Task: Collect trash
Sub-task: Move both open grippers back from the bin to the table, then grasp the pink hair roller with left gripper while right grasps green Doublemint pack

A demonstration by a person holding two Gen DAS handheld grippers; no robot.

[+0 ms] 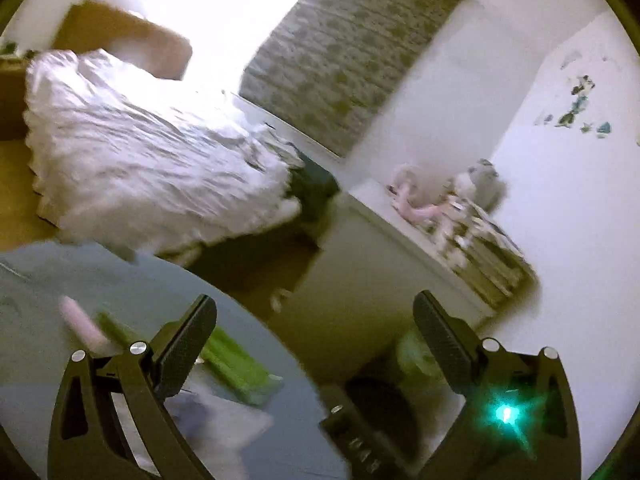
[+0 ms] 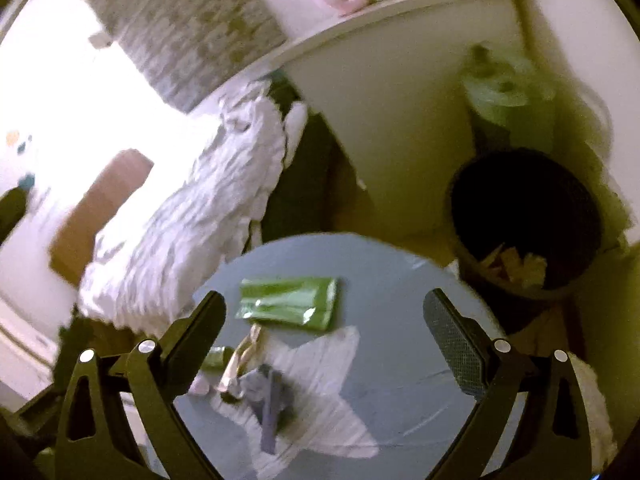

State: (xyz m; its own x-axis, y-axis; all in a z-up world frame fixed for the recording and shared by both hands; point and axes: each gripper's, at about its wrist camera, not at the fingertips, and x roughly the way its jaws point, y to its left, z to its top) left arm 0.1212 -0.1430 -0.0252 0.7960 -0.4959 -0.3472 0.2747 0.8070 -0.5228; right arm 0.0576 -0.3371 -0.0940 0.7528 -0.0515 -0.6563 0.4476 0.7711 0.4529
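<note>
A round grey table [image 2: 400,280] carries trash: a green foil wrapper [image 2: 290,304], a gold wrapper [image 2: 242,360], a small green piece [image 2: 216,356] and a grey-purple scrap [image 2: 270,404] on a white star-shaped mat [image 2: 324,384]. A black bin [image 2: 524,216] with paper scraps inside stands on the floor to the right of the table. My right gripper [image 2: 324,312] is open and empty above the table. My left gripper [image 1: 314,316] is open and empty over the table's edge [image 1: 240,304]; the green wrapper [image 1: 236,364] and a pink object [image 1: 80,324] lie beside its left finger.
A bed with a white duvet [image 1: 152,152] stands behind the table. A white chest [image 1: 384,248] with toys on top is at the right. A pale green bin [image 2: 508,100] stands beyond the black bin. Both views are motion-blurred.
</note>
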